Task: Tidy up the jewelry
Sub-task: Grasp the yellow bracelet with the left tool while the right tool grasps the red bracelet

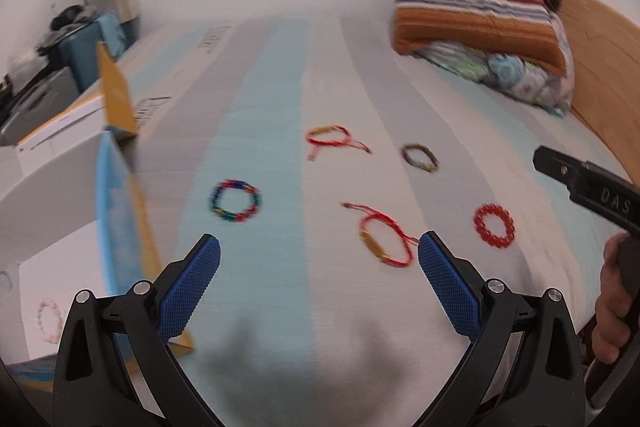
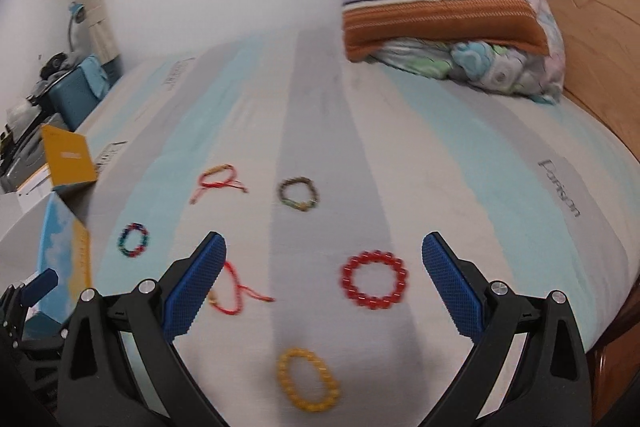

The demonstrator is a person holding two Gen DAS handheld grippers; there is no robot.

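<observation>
Several bracelets lie on a striped mattress (image 1: 280,87). In the left wrist view I see a multicolour bead bracelet (image 1: 235,201), a red cord bracelet (image 1: 386,241), a second red cord bracelet (image 1: 330,138), a dark olive bracelet (image 1: 420,157) and a red bead bracelet (image 1: 494,225). My left gripper (image 1: 319,253) is open and empty above the mattress. My right gripper (image 2: 324,253) is open and empty, with the red bead bracelet (image 2: 375,279) between its fingers and a yellow bead bracelet (image 2: 308,379) nearer to it. A pink bracelet (image 1: 49,319) lies in the open box.
An open white and yellow box (image 1: 120,203) stands at the mattress's left edge. Folded blankets and a pillow (image 1: 480,23) are stacked at the far right by a wooden headboard (image 1: 600,55). A cluttered side table (image 1: 60,39) stands at the far left.
</observation>
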